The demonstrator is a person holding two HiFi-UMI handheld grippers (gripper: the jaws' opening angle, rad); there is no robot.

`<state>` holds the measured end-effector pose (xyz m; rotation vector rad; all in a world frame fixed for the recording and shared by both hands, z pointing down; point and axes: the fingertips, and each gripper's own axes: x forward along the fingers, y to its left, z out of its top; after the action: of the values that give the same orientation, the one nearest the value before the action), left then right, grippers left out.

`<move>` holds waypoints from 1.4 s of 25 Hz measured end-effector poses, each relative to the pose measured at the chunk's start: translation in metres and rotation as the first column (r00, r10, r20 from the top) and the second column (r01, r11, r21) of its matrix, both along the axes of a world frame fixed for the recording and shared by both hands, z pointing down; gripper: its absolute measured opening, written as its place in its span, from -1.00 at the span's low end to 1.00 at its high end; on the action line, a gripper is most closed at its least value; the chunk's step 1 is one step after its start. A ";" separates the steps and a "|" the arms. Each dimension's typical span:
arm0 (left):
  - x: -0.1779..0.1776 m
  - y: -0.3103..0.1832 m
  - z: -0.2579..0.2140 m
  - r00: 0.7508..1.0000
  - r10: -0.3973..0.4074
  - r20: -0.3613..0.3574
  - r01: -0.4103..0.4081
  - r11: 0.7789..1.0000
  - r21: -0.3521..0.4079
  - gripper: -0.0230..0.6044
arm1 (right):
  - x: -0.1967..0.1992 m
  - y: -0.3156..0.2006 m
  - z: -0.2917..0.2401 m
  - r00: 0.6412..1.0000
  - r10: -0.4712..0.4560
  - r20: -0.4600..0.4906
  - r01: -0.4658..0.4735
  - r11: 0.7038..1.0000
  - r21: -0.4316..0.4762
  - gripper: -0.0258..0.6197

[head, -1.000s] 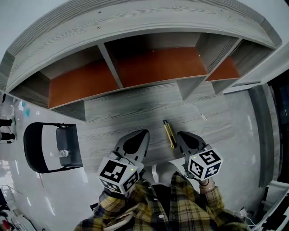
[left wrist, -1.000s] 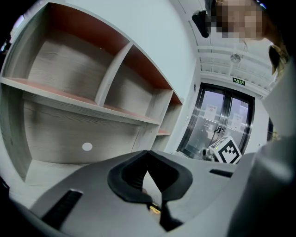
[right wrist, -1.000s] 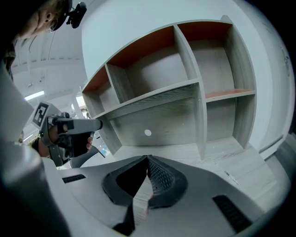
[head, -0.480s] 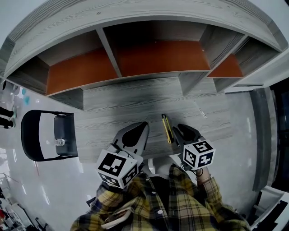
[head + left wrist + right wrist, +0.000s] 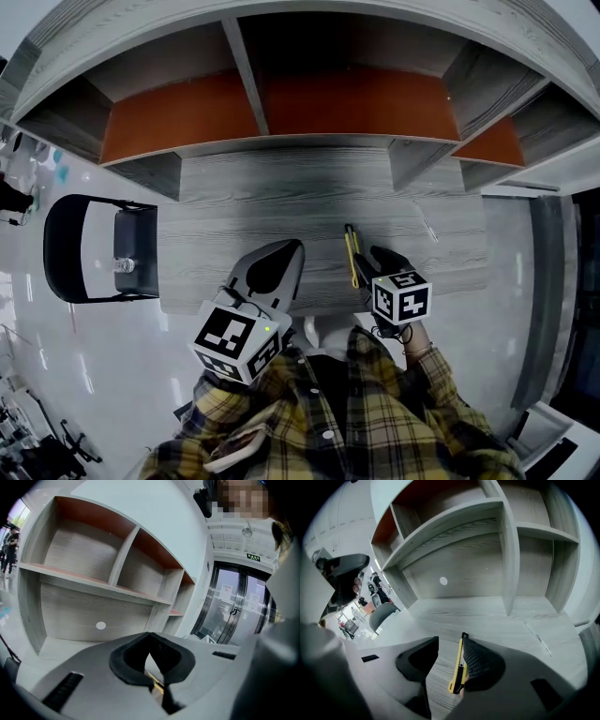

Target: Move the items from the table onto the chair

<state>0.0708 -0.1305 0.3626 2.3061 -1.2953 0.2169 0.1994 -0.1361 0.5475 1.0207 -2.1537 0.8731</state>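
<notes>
The grey wood-grain table (image 5: pixel 281 202) and its orange-backed shelf unit (image 5: pixel 356 103) fill the head view, and a dark chair (image 5: pixel 61 253) stands just off the table's left end. The left gripper (image 5: pixel 286 251) hovers over the near table edge, jaws tip to tip and empty, while the right gripper (image 5: pixel 450 644), whose jaws have just been opening, stands wide and low over the tabletop. The yellow utility knife (image 5: pixel 458 665) lies flat on the table between those jaws, close along the right-hand one's ribbed pad, well apart from the chair.
</notes>
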 end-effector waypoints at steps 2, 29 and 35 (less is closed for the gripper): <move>-0.002 0.002 0.002 1.000 -0.015 0.005 0.015 1.000 -0.006 -0.92 | 0.002 0.001 0.017 1.000 0.004 -0.014 -0.004 1.000 -0.025 -0.44; -0.005 0.020 0.021 0.999 -0.036 0.028 0.038 0.997 -0.074 -0.92 | -0.004 0.019 0.112 0.932 -0.134 -0.338 0.121 0.991 -0.059 -0.53; -0.004 0.018 0.018 0.999 -0.037 0.023 0.039 0.997 -0.063 -0.92 | -0.001 0.016 0.112 0.952 -0.109 -0.286 0.091 0.993 -0.075 -0.53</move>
<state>0.0669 -0.1125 0.3804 2.2300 -1.3227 0.2677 0.1985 -0.1205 0.6598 0.9363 -1.9019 0.6897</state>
